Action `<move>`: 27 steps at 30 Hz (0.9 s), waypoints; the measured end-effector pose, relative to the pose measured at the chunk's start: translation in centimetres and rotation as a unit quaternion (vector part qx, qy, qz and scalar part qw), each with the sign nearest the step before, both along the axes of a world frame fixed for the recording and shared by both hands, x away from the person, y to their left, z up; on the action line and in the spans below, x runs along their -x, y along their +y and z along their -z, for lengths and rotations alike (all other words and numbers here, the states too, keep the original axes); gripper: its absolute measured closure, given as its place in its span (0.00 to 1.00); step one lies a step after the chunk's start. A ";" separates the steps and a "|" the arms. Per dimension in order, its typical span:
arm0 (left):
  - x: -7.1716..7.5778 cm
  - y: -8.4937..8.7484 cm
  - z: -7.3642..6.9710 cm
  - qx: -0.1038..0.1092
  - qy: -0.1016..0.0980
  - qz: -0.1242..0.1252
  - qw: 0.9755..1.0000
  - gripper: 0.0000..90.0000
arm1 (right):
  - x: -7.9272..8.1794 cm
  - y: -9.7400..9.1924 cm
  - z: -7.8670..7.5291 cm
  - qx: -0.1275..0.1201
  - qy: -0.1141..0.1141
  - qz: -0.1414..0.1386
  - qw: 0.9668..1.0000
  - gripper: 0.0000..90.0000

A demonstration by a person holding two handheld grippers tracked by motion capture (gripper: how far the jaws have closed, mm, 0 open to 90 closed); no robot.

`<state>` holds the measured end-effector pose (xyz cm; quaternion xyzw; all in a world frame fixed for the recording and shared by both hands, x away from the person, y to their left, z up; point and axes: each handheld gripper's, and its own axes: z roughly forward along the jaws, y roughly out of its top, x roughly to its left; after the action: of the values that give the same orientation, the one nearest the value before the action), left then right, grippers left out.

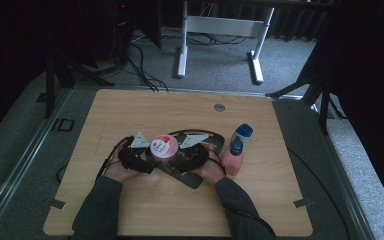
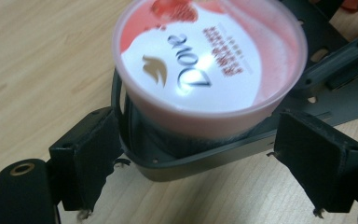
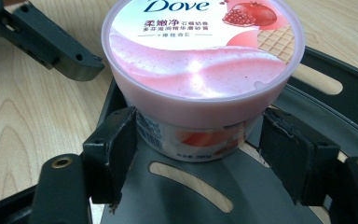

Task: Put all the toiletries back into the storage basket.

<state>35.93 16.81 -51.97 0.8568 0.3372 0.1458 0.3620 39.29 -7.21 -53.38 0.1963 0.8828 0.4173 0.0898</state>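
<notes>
Nearest the person, at the table's six o'clock edge, two sleeved forearms come in and meet around a pink Dove tub [image 1: 163,146] standing on a dark slotted tray [image 1: 215,138] near the table's middle. At the tub's nine o'clock, the left gripper [image 1: 141,155] has its jaws spread; in the left gripper view they stand either side of the tray's rim below the tub [image 2: 205,60], touching neither as far as I can tell. At the tub's three o'clock, the right gripper [image 1: 182,155] brackets the tub's lower wall [image 3: 200,140]; its left pad sits against the label, its right pad looks just clear, so whether it truly pinches I cannot tell.

The tub's lid is on, so its contents are hidden. The tray [image 3: 307,107] carries the tub alone.

Risk, as I judge it: with one pad barely touching, a lift could let the tub tilt or slide off the tray; the left jaws could also catch the tray's rim [image 2: 177,163] and drag it.

Farther out, at the tray's three o'clock, a pink bottle with a blue cap [image 1: 236,150] stands upright, near enough for the right forearm to knock over.
</notes>
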 end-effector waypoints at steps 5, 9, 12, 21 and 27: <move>0.0 0.5 0.8 0.006 0.017 0.002 1.000 0.17 | 0.0 0.0 0.0 0.000 0.000 0.000 1.000 0.31; 0.1 0.7 0.9 0.007 0.017 0.000 1.000 0.19 | 0.0 0.0 0.0 -0.001 0.000 0.000 1.000 0.31; 0.1 0.7 0.8 0.007 0.015 -0.001 1.000 0.21 | 0.1 0.0 0.0 -0.004 0.001 -0.001 1.000 0.33; 0.0 0.3 0.5 -0.001 0.005 -0.001 1.000 0.21 | 0.3 0.3 0.0 -0.003 -0.001 -0.006 1.000 0.37; 0.1 0.6 0.6 0.008 0.003 -0.005 1.000 0.23 | 0.6 0.0 0.1 -0.004 0.000 -0.008 1.000 0.44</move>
<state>35.81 17.40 -52.60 0.8524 0.3441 0.1423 0.3671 38.72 -7.20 -53.45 0.1896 0.8826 0.4214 0.0860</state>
